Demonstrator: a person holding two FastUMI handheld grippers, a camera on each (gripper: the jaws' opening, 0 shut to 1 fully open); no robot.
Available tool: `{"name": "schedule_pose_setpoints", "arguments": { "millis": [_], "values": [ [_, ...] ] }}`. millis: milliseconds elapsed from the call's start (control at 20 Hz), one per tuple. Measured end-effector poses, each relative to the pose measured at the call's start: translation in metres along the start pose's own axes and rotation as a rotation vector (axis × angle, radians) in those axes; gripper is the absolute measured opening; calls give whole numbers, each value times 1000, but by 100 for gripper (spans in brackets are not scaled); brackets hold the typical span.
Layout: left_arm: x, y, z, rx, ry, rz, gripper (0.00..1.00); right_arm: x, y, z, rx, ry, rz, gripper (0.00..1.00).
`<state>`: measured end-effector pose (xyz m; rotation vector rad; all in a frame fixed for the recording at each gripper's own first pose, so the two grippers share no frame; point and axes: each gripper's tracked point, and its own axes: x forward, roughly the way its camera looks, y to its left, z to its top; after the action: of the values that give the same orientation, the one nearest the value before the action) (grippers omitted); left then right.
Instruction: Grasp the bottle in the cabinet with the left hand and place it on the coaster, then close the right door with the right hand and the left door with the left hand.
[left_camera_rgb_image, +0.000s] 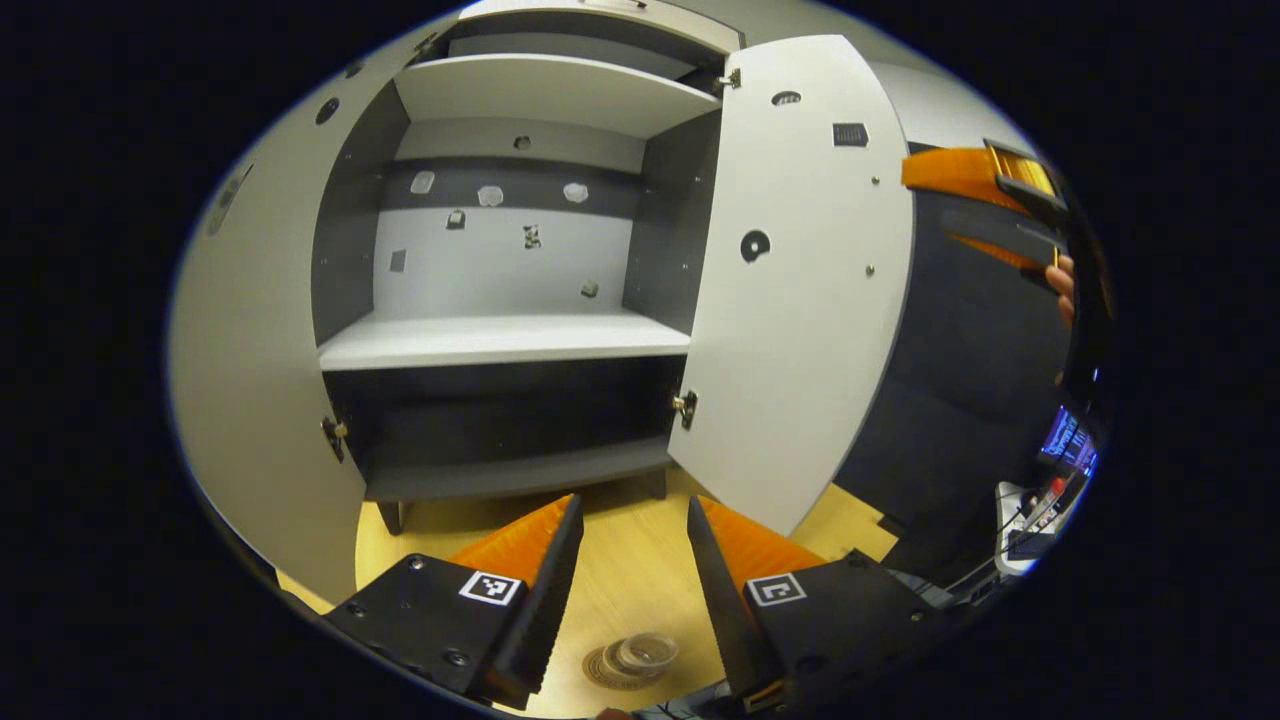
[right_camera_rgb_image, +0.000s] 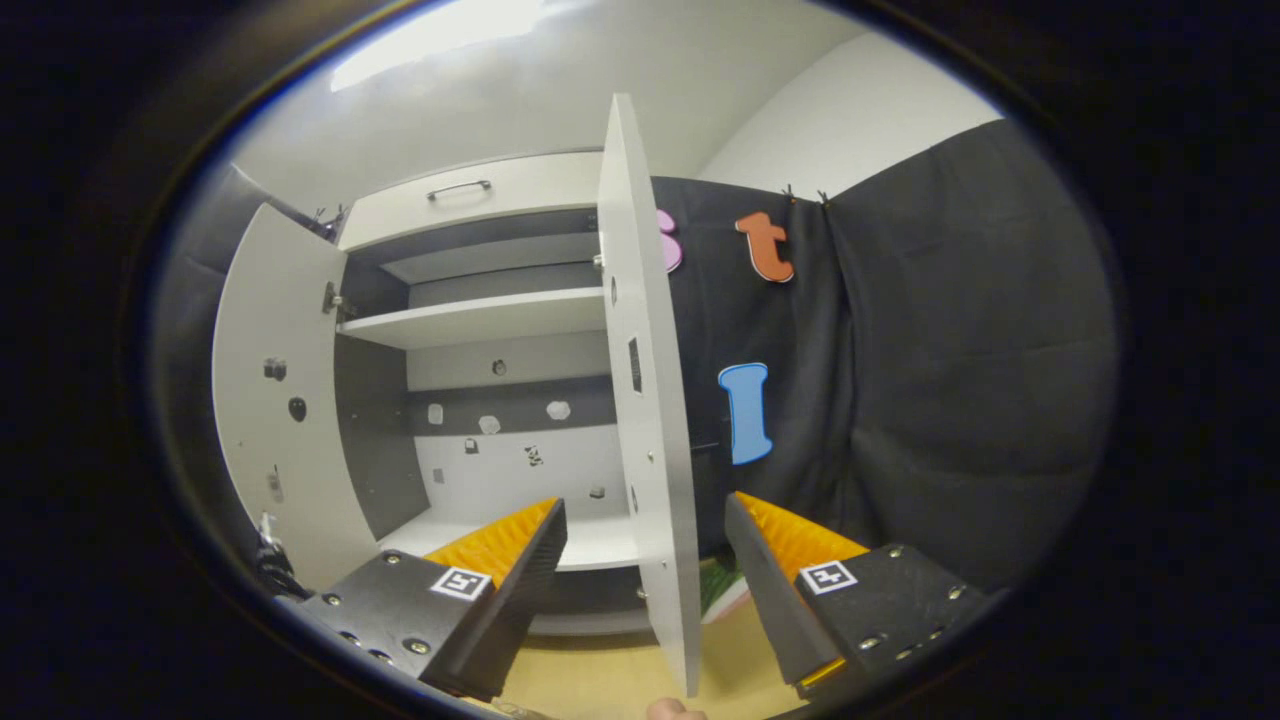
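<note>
In the left gripper view my left gripper (left_camera_rgb_image: 635, 560) is spread wide with nothing between its fingers at the bottom of the frame, and the bottle (left_camera_rgb_image: 645, 652) stands on the coaster (left_camera_rgb_image: 608, 672) on the wooden table (left_camera_rgb_image: 630, 560) at bottom centre. In the right gripper view my right gripper (right_camera_rgb_image: 645, 560) gapes released, the right door (right_camera_rgb_image: 650, 400) edge-on between its fingers without touching them. Farther off, the cabinet (left_camera_rgb_image: 500, 340) fills the frame's centre, its left door (left_camera_rgb_image: 250, 380) swung wide at the left.
</note>
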<state>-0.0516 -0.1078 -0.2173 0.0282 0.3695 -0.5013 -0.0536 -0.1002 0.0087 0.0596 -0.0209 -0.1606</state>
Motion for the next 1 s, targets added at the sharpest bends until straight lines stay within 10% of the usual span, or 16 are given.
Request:
{"name": "schedule_pose_setpoints", "arguments": {
  "millis": [550, 750, 1000],
  "values": [
    [-27, 30, 126, 4, -185, 141, 67, -6, -68, 28, 6, -56, -125, 96],
    [-39, 38, 152, 15, -242, 178, 96, -1, -83, 23, -3, -48, -159, 97],
    [-48, 44, 160, 17, -252, 215, 96, 9, -82, 14, -33, -37, -165, 100]
  ]
}}
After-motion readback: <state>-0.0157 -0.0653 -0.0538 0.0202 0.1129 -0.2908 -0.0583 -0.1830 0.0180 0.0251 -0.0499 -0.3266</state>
